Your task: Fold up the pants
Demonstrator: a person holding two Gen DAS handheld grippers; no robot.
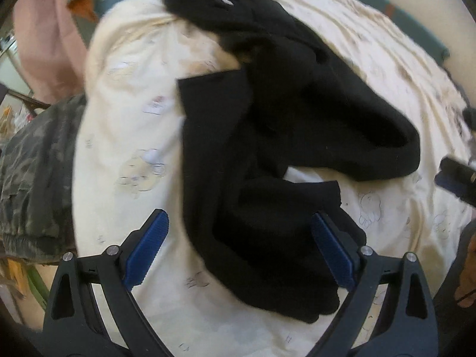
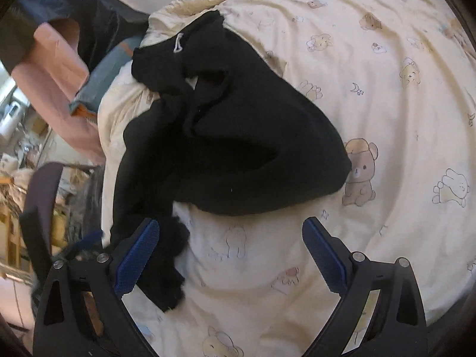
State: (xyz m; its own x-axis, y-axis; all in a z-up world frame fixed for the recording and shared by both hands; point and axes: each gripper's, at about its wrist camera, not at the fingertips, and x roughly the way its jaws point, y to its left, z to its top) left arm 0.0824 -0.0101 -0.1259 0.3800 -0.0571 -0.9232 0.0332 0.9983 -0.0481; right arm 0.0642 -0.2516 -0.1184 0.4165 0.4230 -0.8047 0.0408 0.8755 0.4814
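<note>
Pants: crumpled black fabric pants [image 1: 267, 136] lie in a heap mid-frame on the bed, white drawstring bit at top; also mid-left in rt wrist view [image 2: 226, 136].
Left hand-held gripper [image 1: 239, 250]: blue pads spread wide, nothing pinched; rt pad overlaps the pants' lower fold, contact unclear.
Right hand-held gripper [image 2: 230, 255]: spread wide, empty; left pad next to a dark fluffy pants end, touching or not – can't tell.
Hidden/unclear: legs vs waist hard to sort, folds bury each other; left view blurred; dark object at rt edge of left view cut off.
Edges/room: pants' rt edge ends beside a printed bear; open bedding to the right and below in rt view; bed edge runs down the left side.
Surface: cream quilted bed cover with bear and rabbit prints [image 2: 386, 89], wrinkled.
Room: camouflage-pattern cloth [image 1: 35, 172] at left edge; pink fabric [image 1: 41, 35] upper left; cluttered area at far left of rt view.
</note>
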